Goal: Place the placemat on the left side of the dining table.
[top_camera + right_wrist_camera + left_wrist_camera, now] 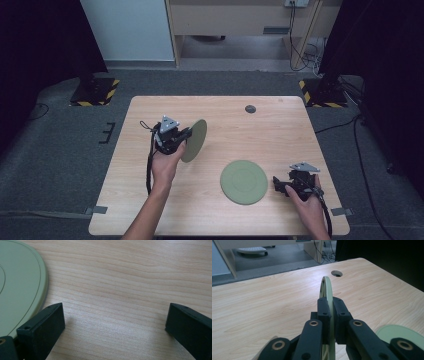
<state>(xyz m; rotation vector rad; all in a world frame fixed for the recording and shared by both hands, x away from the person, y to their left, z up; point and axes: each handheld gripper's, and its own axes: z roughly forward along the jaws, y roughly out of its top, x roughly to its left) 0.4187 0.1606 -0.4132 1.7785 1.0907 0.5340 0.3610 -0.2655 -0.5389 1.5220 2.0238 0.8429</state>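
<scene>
A pale green plate [195,139] is held on edge above the table's left half, its rim [327,288] pinched between the jaws of my left gripper [187,135], which is shut on it [331,315]. A second green plate [243,181] lies flat on the wooden table [280,130], right of centre near the front; a slice of this flat plate [398,331] appears low right in the left gripper view. My right gripper [276,185] rests on the table just right of that flat plate [17,287], jaws wide open [115,322] with only bare wood between them.
A round cable hole [250,109] sits near the table's far edge, the same hole [336,273] beyond the held plate. Black stands with striped feet [95,90] flank the far corners. Grey carpet surrounds the table.
</scene>
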